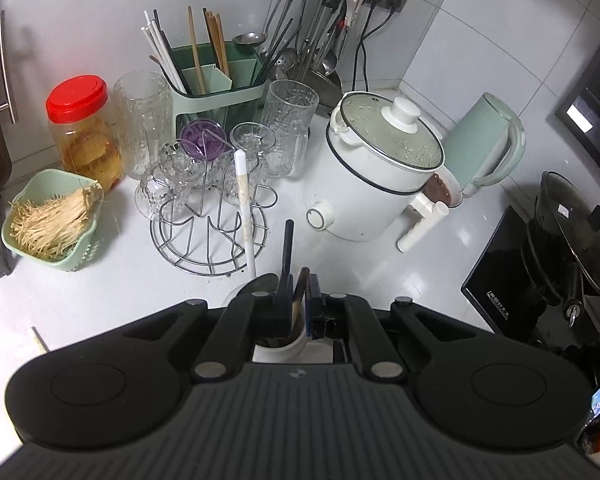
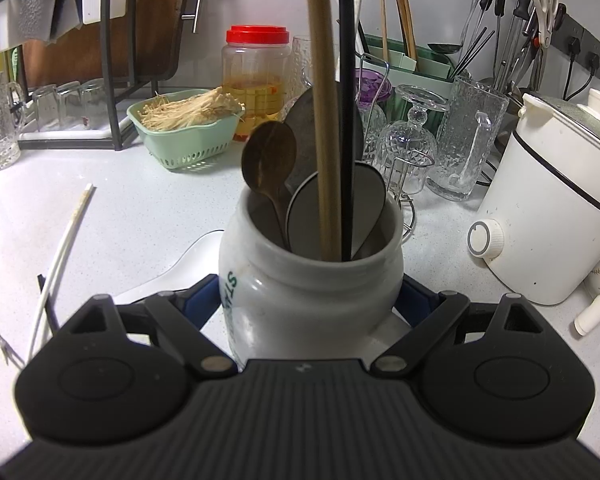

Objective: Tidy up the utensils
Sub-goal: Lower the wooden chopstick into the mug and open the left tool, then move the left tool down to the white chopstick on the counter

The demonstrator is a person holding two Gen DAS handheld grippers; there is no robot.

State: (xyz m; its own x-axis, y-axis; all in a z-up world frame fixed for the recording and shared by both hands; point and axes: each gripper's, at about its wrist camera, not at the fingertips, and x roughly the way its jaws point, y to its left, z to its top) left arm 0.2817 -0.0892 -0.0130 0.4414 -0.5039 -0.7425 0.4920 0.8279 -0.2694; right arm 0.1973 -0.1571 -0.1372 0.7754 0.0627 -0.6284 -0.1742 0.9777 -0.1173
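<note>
The left gripper (image 1: 298,294) is pinched nearly closed on two long sticks, a pale wooden chopstick (image 2: 322,120) and a thin black chopstick (image 2: 345,120), apparently to lower their tips into the squat white ceramic jar (image 2: 312,292); the right gripper (image 2: 312,300) has its blue-padded jaws spread around the jar's belly and pressing it, seemingly to steady it on the white countertop (image 2: 140,220). Already inside stand a dark wooden spoon (image 2: 269,156) and flat grey spatulas (image 2: 336,200); a long white chopstick (image 2: 66,248) lies loose on the counter to the jar's left. The right wrist view shows the jar's contents and green lettering; the left wrist view barely glimpses the jar but shows the green utensil caddy (image 1: 216,84) beyond a wire glass rack (image 1: 210,240).
</note>
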